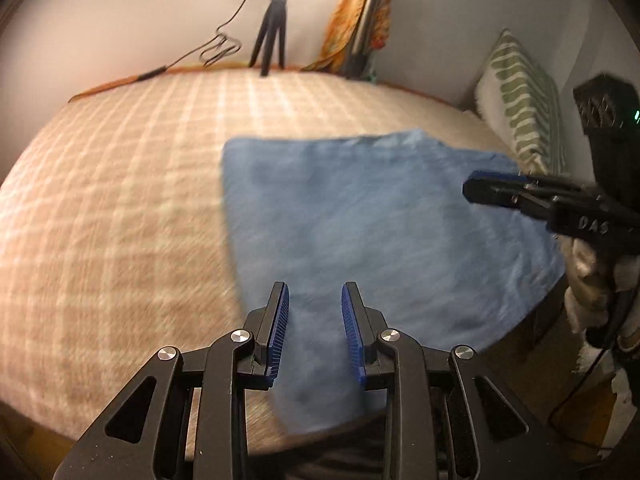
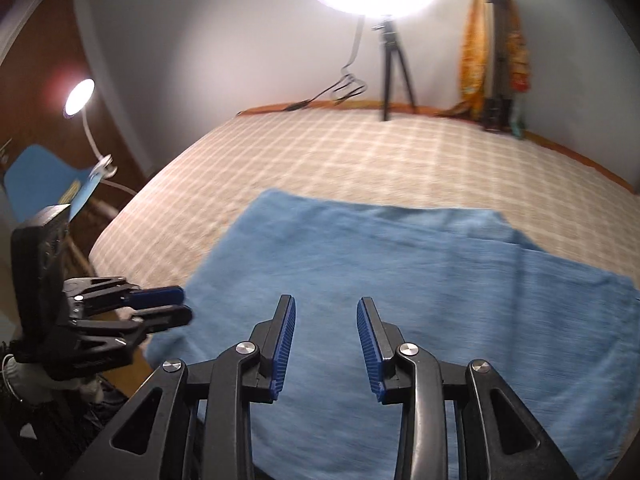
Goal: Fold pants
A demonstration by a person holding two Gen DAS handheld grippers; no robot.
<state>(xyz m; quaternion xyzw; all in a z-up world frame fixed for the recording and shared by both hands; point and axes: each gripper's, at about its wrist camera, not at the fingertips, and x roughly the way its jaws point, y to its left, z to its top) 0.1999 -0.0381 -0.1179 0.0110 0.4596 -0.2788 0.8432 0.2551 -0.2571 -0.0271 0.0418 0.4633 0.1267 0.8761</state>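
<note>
Blue pants (image 2: 400, 280) beneath empty hand-held gripper (image 2: 326, 312)

Your left black plastic two-finger gripper (image 1: 315, 292) carries ribbed blue pads (image 1: 282, 320) on the inner faces of its jaws, with round silver screws (image 1: 241, 335) at the linkage pivots behind them. Your right black plastic two-finger gripper (image 2: 326, 306) matches it; seen side-on, its body bears pale raised lettering.
</note>
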